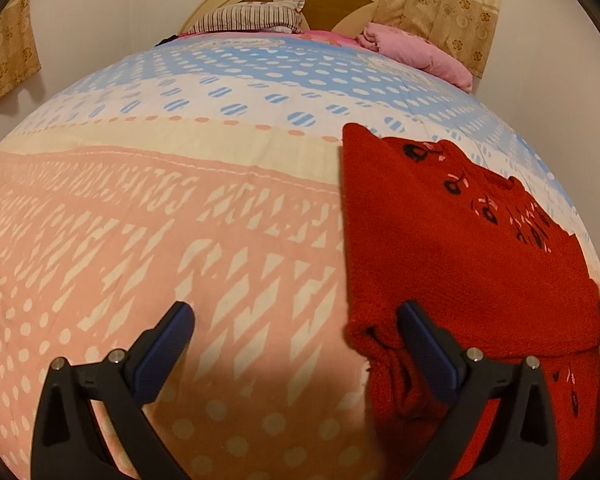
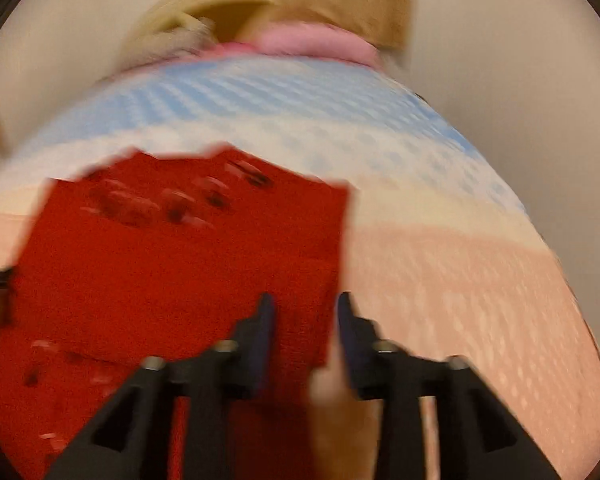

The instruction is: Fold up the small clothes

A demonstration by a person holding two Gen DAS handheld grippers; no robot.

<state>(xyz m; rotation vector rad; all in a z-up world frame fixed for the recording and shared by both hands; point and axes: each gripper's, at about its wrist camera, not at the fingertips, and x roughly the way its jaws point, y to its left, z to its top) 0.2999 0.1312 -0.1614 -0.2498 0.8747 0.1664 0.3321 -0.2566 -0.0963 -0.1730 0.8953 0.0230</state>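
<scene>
With the red sweater [image 1: 460, 248] lying part-folded on the bed [image 1: 180, 220], your left tongs [image 1: 296, 312] gape empty and your right tongs [image 2: 306, 304] straddle its edge unclenched, so pinch both layers before lifting.

Left claw [image 1: 296, 324] wide apart — right claw [image 2: 306, 312] narrower, nothing pinched.

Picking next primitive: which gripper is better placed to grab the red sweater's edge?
Right. The right gripper straddles the red sweater's edge; the left gripper spans mostly bare bedspread.
</scene>
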